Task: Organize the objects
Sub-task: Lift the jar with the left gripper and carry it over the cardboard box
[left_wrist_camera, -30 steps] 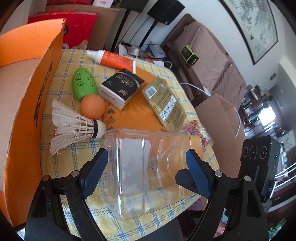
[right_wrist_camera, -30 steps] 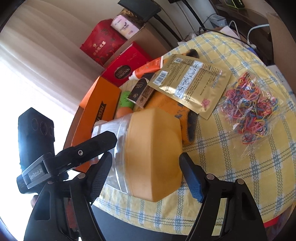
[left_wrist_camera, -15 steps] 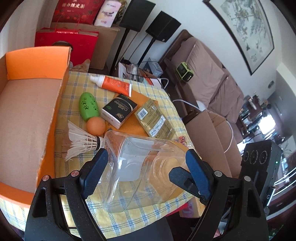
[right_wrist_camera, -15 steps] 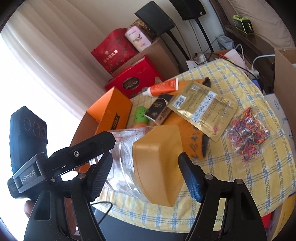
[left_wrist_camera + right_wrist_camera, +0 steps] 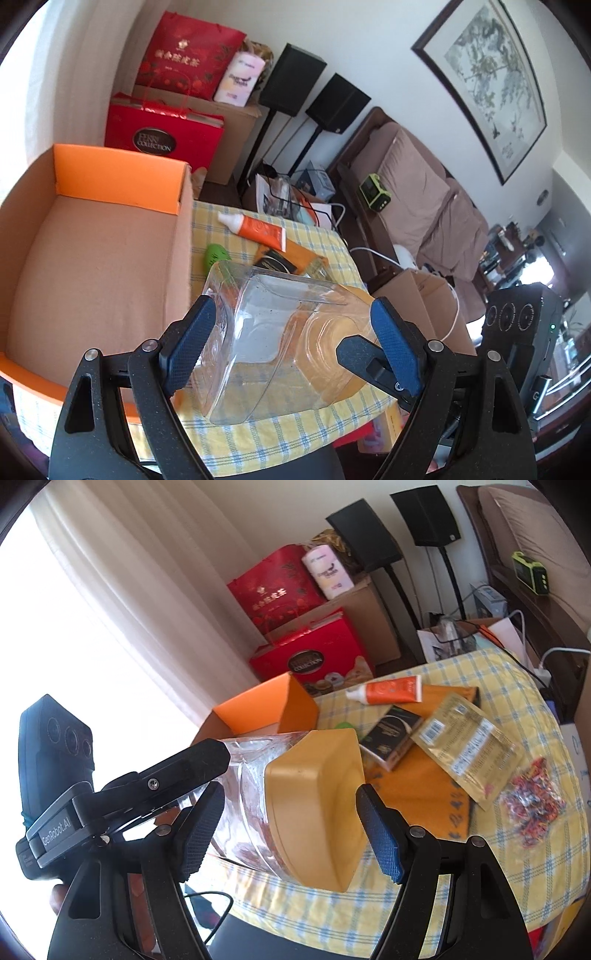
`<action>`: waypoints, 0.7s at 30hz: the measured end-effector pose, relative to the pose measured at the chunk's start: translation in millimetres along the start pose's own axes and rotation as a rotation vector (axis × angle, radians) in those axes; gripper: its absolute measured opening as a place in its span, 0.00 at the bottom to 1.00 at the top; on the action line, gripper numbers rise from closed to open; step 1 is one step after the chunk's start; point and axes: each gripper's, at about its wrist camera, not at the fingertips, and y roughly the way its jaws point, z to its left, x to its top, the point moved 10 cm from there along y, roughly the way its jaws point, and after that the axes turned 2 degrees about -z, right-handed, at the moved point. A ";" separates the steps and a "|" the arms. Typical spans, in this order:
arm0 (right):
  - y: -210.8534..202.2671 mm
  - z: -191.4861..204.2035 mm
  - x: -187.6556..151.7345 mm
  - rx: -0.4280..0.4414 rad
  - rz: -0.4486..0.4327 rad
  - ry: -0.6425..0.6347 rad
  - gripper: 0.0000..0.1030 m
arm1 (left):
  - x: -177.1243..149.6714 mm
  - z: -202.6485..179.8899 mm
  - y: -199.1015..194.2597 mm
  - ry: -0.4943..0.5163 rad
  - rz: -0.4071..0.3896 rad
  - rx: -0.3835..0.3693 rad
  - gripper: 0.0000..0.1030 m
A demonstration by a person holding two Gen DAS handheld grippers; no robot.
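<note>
A clear plastic jar [image 5: 273, 339] with a tan square lid [image 5: 317, 805] is lifted off the table, lying on its side. My left gripper [image 5: 291, 339] is shut on the jar's clear body. My right gripper [image 5: 291, 830] is shut on the jar's lid end. The jar hangs above the table's near edge, beside the open orange cardboard box [image 5: 92, 258], which shows nothing inside. The box also shows in the right wrist view [image 5: 266, 705].
On the yellow checked tablecloth [image 5: 517, 849] lie an orange-and-white tube [image 5: 388, 692], a black box [image 5: 391, 734], a gold sachet [image 5: 469, 749], a green object [image 5: 216, 254] and a bag of coloured rubber bands [image 5: 532, 805]. Red gift boxes [image 5: 162, 129] and speakers [image 5: 291, 79] stand behind.
Both grippers have lifted the jar up off the table and drawn back. The jar has swung towards the orange box, whose inside is now in view.
</note>
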 end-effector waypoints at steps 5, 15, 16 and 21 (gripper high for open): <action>17.2 27.9 3.4 0.025 0.021 -0.037 0.73 | 14.6 24.2 -18.9 -0.024 -0.028 0.022 0.81; 67.7 82.8 5.7 0.086 0.086 -0.094 0.73 | 37.6 83.8 -45.7 -0.081 -0.069 0.090 0.81; 73.0 86.0 5.4 0.090 0.094 -0.095 0.73 | 37.9 88.7 -46.2 -0.086 -0.068 0.095 0.81; 100.6 98.0 2.1 0.115 0.135 -0.099 0.73 | 42.6 120.2 -43.9 -0.128 -0.056 0.109 0.81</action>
